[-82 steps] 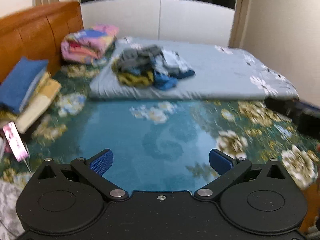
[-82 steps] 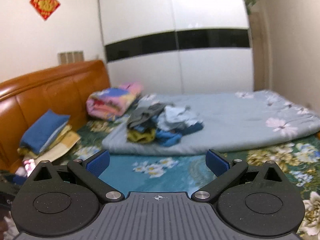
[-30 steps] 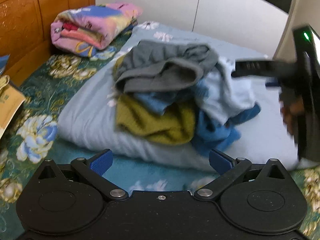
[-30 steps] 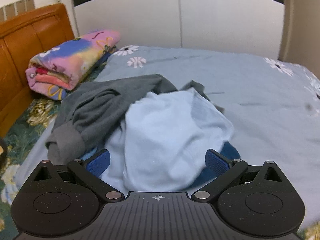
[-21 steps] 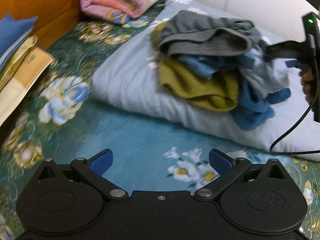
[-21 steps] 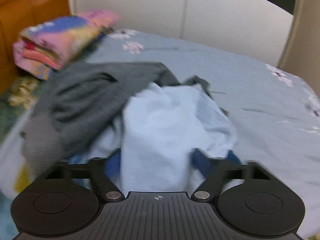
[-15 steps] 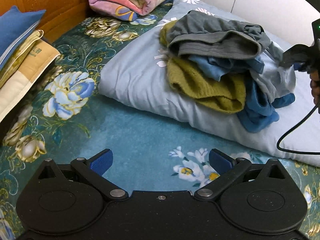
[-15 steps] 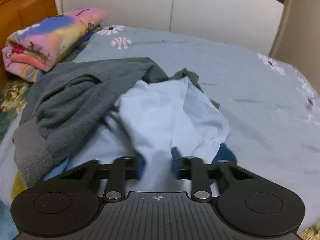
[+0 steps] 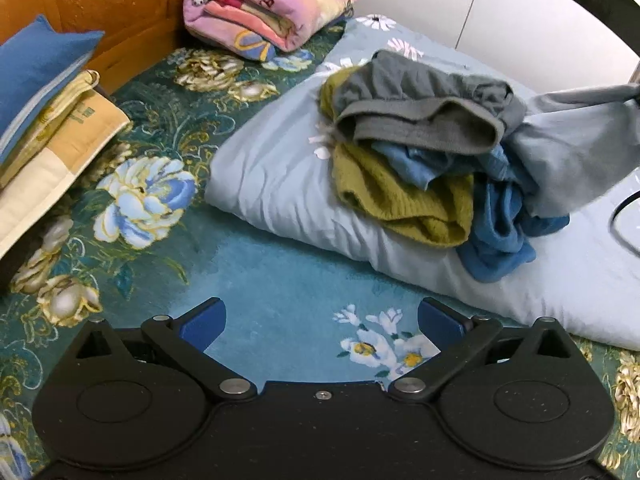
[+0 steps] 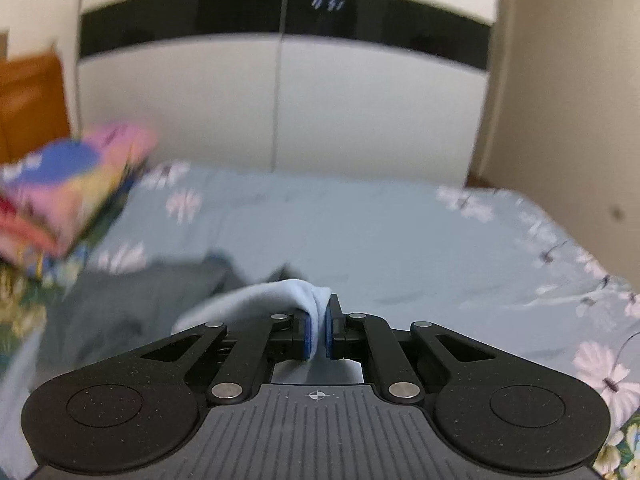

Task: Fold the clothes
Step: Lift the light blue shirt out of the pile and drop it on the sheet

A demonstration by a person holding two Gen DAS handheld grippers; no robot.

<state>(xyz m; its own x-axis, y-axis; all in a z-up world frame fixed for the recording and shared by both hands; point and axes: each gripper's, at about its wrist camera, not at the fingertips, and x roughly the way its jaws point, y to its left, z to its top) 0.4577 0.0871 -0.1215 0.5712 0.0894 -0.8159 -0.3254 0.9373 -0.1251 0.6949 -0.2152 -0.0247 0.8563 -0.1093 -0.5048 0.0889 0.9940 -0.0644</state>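
- Since half a second ago your right gripper (image 10: 318,334) has lifted, and the light blue garment (image 10: 256,300) has come up with it; the right wrist view is now blurred by the motion.
- Your right jaws are nearly together and hold a fold of the light blue garment between the blue pads (image 10: 307,336). The cloth trails from them down to the left.
- In the left wrist view the same garment (image 9: 576,148) stretches from the clothes pile (image 9: 432,160) toward the right edge of the picture.
- The pile lies on the grey-blue quilt (image 9: 280,184), with a grey garment (image 9: 420,108) on top, an olive one (image 9: 404,196) and a darker blue one (image 9: 500,236) under it.
- Your left gripper (image 9: 320,324) has its jaws wide and holds nothing. It hangs over the floral bedspread (image 9: 264,280), and the pile is well apart from it, ahead and to the right.
- A folded pink blanket (image 9: 268,4) lies near the wooden headboard (image 9: 112,4).
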